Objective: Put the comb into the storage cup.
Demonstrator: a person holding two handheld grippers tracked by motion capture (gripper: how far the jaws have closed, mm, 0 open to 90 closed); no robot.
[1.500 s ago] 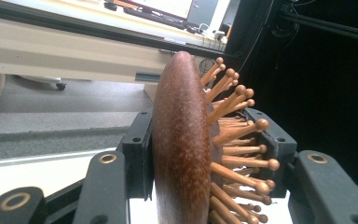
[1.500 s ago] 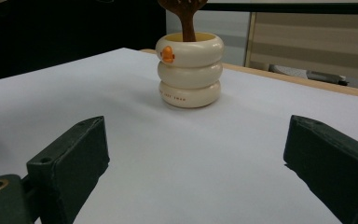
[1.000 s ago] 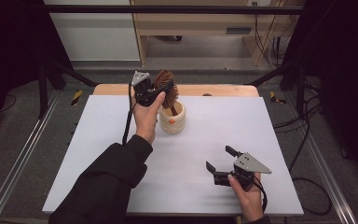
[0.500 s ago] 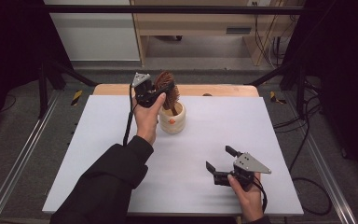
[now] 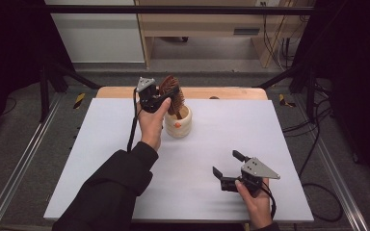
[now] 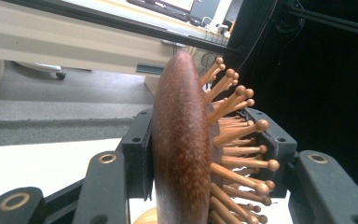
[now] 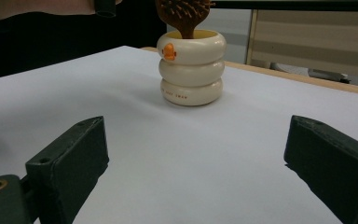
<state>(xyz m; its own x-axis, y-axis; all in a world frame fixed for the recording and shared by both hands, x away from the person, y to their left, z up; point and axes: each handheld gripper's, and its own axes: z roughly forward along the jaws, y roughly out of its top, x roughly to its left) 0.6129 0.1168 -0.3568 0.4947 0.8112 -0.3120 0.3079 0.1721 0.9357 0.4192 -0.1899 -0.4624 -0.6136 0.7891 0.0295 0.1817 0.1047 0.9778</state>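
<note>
A white table top [image 5: 101,159] carries the work, its wooden far edge showing beyond the sheet, with dark frame rails and cables on the floor around it. Behind it stands a pale wooden desk [image 5: 207,19]. Nothing else lies on the table between the two hands.

Near the far middle of the table stands a cream holder [image 5: 178,123] shaped like three stacked rings, with a small orange mark on its upper ring. A dark wooden hairbrush [image 5: 170,91] stands in it handle down, head up and leaning slightly. The brush has a smooth, speckled red-brown back and a cushion of wooden pins tipped with small balls.

The left gripper [image 5: 166,96] is clenched on the brush head: one pad lies flat against the back, the other sits against the pins. The right gripper [image 5: 227,166] rests on the near right part of the table, well apart from the holder, its jaws spread wide with only bare table between them.

The brush handle is hidden inside the holder. In the right gripper view the brush head is cut off at the top edge. The small lettering on the holder's bottom ring is too small to read.
</note>
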